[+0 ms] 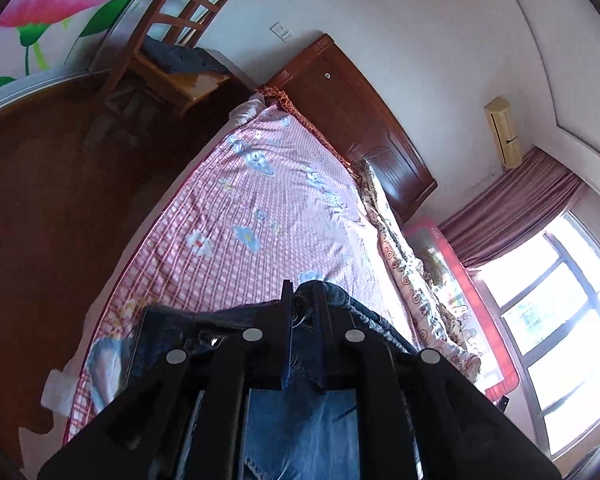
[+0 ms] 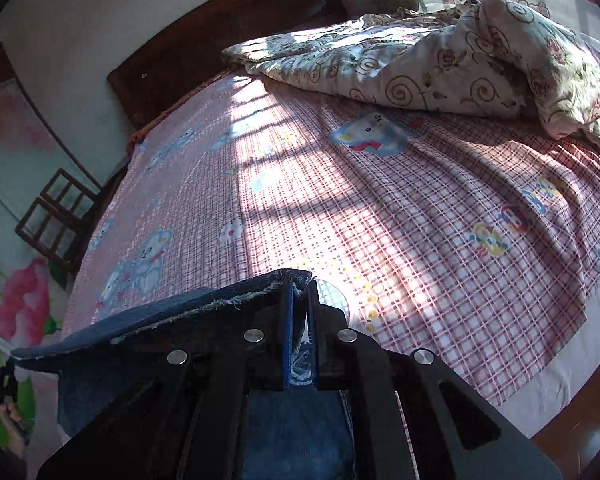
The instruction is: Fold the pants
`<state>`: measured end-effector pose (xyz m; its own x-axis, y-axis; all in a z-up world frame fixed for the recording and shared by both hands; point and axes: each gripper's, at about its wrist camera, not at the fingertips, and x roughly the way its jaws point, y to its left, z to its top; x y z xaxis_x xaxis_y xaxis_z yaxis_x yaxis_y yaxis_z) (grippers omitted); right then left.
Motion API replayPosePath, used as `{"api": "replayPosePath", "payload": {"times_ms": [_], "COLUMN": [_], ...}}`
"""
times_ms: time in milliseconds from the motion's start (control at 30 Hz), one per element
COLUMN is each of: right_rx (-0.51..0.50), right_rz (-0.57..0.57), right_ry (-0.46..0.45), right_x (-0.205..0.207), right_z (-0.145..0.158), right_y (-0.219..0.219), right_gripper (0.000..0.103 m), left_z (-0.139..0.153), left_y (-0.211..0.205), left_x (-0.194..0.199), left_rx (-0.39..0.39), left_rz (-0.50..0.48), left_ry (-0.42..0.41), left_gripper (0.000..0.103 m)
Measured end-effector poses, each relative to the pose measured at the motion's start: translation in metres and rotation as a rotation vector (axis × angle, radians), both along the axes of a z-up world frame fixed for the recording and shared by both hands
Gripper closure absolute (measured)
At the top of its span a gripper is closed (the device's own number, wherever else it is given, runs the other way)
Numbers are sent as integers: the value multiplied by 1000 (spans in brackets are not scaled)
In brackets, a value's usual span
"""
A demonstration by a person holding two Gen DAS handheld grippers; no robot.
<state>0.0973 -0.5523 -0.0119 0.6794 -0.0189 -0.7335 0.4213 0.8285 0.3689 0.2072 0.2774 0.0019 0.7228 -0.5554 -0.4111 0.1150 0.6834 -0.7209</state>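
The pants are dark blue jeans. In the left wrist view my left gripper (image 1: 302,300) is shut on the jeans (image 1: 172,332), near the waistband with a metal button, and holds them above the bed. In the right wrist view my right gripper (image 2: 298,280) is shut on a frayed hem edge of the jeans (image 2: 172,312), held above the bed. The denim hangs down below both grippers and drapes to the left in each view. Most of the pants are hidden under the grippers.
A bed with a pink checked cartoon sheet (image 2: 379,200) lies ahead. A crumpled floral quilt (image 2: 459,60) lies along its far side. A wooden headboard (image 1: 351,120), a wooden chair (image 1: 180,40), a window with curtains (image 1: 559,300) and dark wooden floor (image 1: 40,200) surround it.
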Motion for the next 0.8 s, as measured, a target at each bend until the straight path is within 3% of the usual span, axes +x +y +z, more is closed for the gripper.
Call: {"api": "replayPosePath", "payload": {"times_ms": [67, 100, 133, 233, 333, 400, 433, 467, 533, 700, 733, 800], "right_rx": [49, 12, 22, 189, 342, 457, 480, 492, 506, 533, 530, 536], "right_rz": [-19, -47, -73, -182, -207, -182, -166, -141, -90, 4, 18, 27], "right_ry": [102, 150, 164, 149, 39, -21, -33, -39, -43, -54, -50, -45], "right_x": [-20, -31, -43, -80, -101, -102, -99, -95, -85, -64, -61, -57], "right_z": [-31, -43, -52, -75, -78, -81, -79, -78, -73, -61, -60, -60], "right_y": [3, 7, 9, 9, 23, 38, 48, 59, 79, 116, 121, 128], "right_gripper": [98, 98, 98, 98, 97, 97, 97, 97, 97, 97, 97, 97], "left_z": [-21, -32, -42, -66, -78, -84, -89, -92, -100, -126, -126, -123], "left_y": [11, 17, 26, 42, 25, 6, -5, -15, -29, -44, -48, -57], "left_x": [-22, -35, -48, -82, -104, -105, -103, -98, -86, -65, -63, -55], "left_rx": [-9, -5, -2, -22, -62, -135, -161, -193, -269, -481, -494, -436], "left_rz": [32, 76, 128, 217, 223, 188, 176, 167, 157, 235, 243, 247], "left_ry": [74, 115, 149, 244, 291, 287, 296, 297, 314, 376, 366, 366], "left_gripper": [87, 87, 87, 82, 45, 31, 20, 17, 15, 14, 14, 14]}}
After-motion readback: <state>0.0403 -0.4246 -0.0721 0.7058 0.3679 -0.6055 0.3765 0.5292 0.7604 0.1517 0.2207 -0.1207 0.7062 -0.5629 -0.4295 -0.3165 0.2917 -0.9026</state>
